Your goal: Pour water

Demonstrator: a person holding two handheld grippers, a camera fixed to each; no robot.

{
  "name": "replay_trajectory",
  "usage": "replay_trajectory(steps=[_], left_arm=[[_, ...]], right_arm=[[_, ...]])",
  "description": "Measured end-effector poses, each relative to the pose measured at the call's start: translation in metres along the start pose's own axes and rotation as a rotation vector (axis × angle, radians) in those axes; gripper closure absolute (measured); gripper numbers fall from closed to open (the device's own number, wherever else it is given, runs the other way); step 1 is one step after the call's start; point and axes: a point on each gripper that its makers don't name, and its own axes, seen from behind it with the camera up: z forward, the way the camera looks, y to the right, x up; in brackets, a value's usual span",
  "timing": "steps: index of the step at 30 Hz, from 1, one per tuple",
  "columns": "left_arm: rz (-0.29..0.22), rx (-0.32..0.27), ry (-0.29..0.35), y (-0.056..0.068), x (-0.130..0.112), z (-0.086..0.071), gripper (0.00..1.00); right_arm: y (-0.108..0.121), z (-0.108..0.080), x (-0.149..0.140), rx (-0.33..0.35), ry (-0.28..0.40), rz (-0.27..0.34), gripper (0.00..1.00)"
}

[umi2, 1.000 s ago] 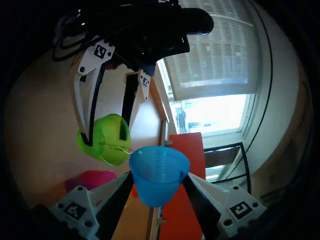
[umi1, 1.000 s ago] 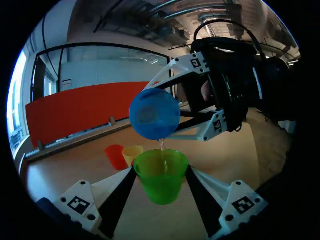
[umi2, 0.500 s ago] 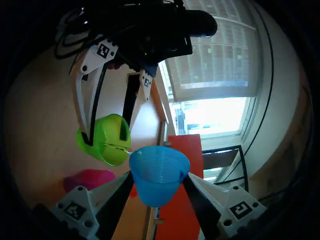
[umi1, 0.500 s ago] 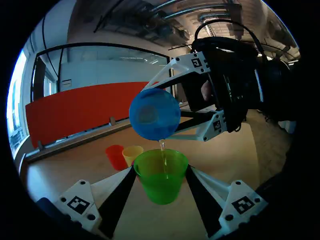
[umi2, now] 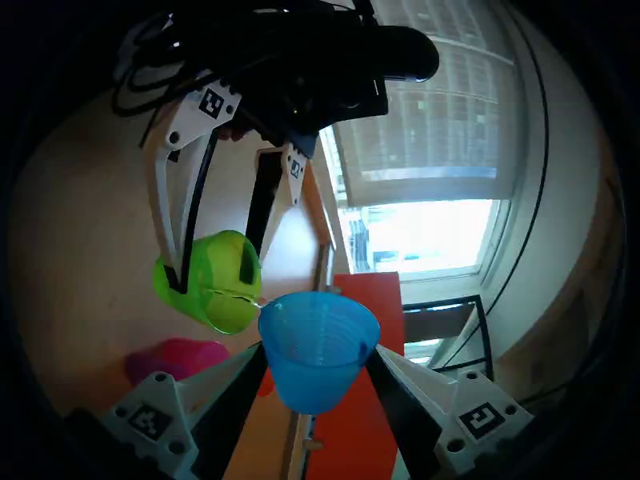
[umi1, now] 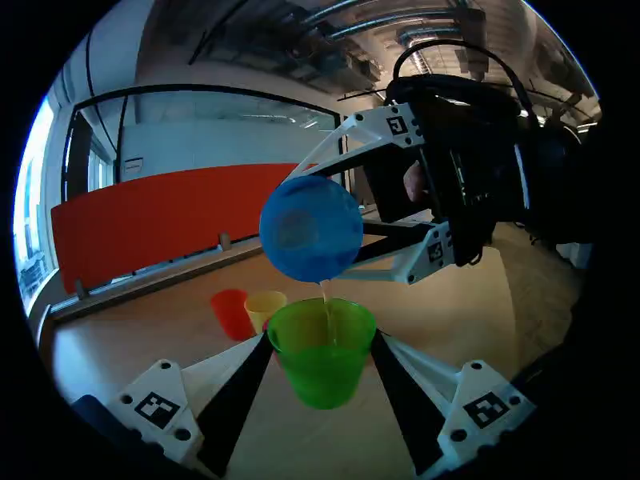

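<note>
My left gripper (umi1: 322, 376) is shut on a green cup (umi1: 322, 352), held upright above the wooden table (umi1: 464, 312). Just above it my right gripper (umi1: 352, 228) holds a blue cup (umi1: 310, 228) tipped far over, and a thin stream of water (umi1: 326, 300) falls from its rim into the green cup. In the right gripper view my right gripper (umi2: 318, 376) is shut on the blue cup (umi2: 318, 352), whose rim meets the mouth of the green cup (umi2: 210, 280), gripped by the left gripper (umi2: 216, 264).
A red cup (umi1: 230, 312) and a yellow cup (umi1: 264, 307) stand on the table behind the green cup. A pink cup (umi2: 176, 358) lies low in the right gripper view. An orange partition (umi1: 160, 220) runs along the table's far edge.
The water keeps running from the blue cup into the green one. Both grippers hold almost still; the blue cup has shifted very slightly.
</note>
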Motion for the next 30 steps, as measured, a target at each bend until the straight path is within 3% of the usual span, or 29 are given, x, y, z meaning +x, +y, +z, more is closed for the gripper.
replay_trajectory(steps=[30], left_arm=[[0.006, 0.001, 0.0, 0.001, 0.001, 0.002, 0.13]], right_arm=[[-0.008, -0.009, 0.014, -0.019, -0.017, -0.081, 0.12]])
